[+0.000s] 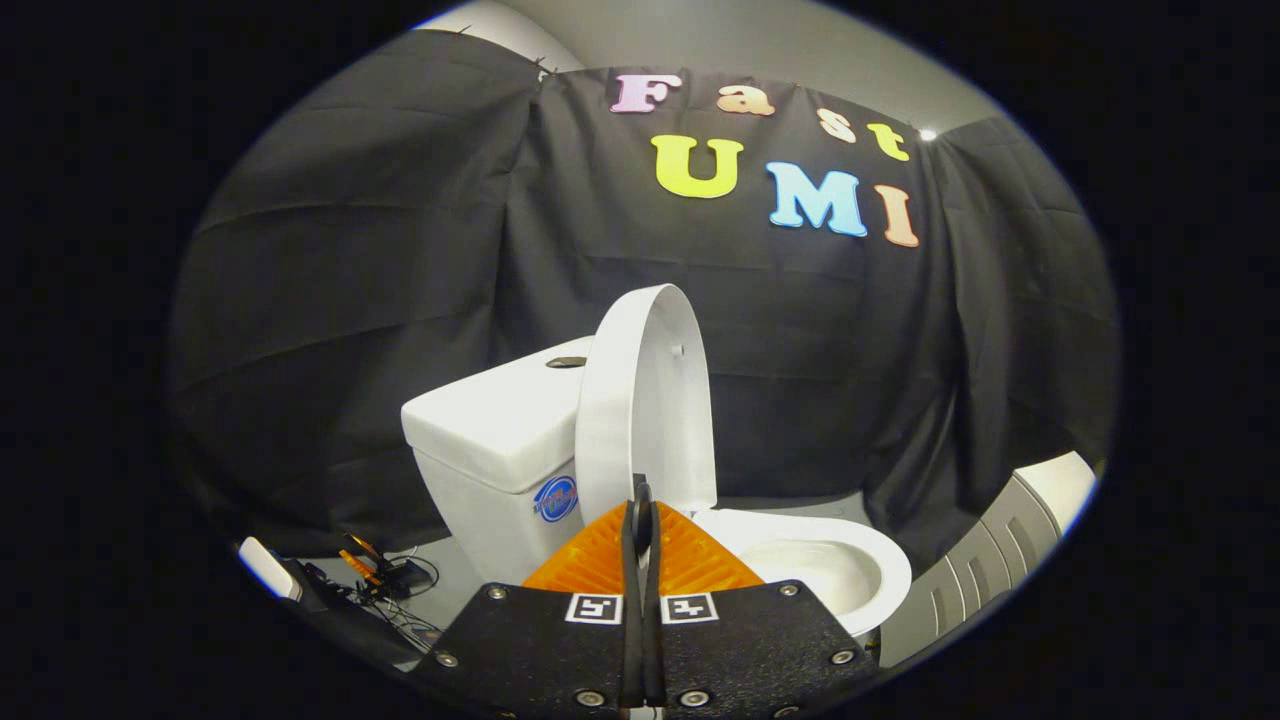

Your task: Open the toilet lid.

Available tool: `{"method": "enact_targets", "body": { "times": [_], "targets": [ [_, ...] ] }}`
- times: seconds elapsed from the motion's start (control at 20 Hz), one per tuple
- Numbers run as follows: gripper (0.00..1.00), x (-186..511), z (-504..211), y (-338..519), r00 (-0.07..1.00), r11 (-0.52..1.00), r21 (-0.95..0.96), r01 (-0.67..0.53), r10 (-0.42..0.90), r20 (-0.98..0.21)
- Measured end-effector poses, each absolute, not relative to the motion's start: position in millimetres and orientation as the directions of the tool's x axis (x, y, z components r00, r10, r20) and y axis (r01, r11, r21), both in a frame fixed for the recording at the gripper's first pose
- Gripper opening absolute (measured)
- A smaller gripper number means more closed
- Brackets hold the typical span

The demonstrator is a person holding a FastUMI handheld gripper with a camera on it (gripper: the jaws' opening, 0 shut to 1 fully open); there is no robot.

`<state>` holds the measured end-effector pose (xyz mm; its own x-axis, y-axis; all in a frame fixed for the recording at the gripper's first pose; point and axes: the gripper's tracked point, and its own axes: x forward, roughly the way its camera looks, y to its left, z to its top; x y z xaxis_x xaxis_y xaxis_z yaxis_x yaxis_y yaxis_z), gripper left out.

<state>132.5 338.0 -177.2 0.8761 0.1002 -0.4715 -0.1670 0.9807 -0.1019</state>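
A white toilet stands just ahead of me, seen from its side. Its lid (645, 400) is raised upright and rests against the tank (495, 425), which lies to the left with a flush button on top. The seat and open bowl (830, 565) lie to the right, beyond my fingers. My gripper (640, 492) is shut, its two fingers pressed flat together with nothing between them. The fingertips sit in front of the lid's lower edge, apart from it as far as I can tell.
Black cloth walls close in behind and on both sides of the toilet. Cables and small devices (385, 580) lie on the grey floor left of the tank. A grey ribbed unit (985, 560) stands to the right of the bowl.
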Motion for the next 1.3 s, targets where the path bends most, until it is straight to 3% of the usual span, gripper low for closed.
{"method": "enact_targets", "body": {
  "times": [0.45,0.6,0.75,0.9,0.95,1.3],
  "targets": [
    [0.00,135,-179,342,0.879,0.976,-0.009,-0.216,0.191,-0.436],
    [0.08,136,-175,346,0.881,0.965,0.017,-0.260,0.245,-0.405],
    [0.23,135,-177,336,0.880,0.962,0.002,-0.273,0.250,-0.403],
    [0.85,134,-161,324,0.898,0.962,-0.008,-0.272,0.251,-0.361],
    [0.96,133,-154,322,0.904,0.961,0.002,-0.276,0.261,-0.338],
    [0.96,117,-102,258,0.943,0.973,0.025,-0.228,0.228,-0.241]
  ]
}}
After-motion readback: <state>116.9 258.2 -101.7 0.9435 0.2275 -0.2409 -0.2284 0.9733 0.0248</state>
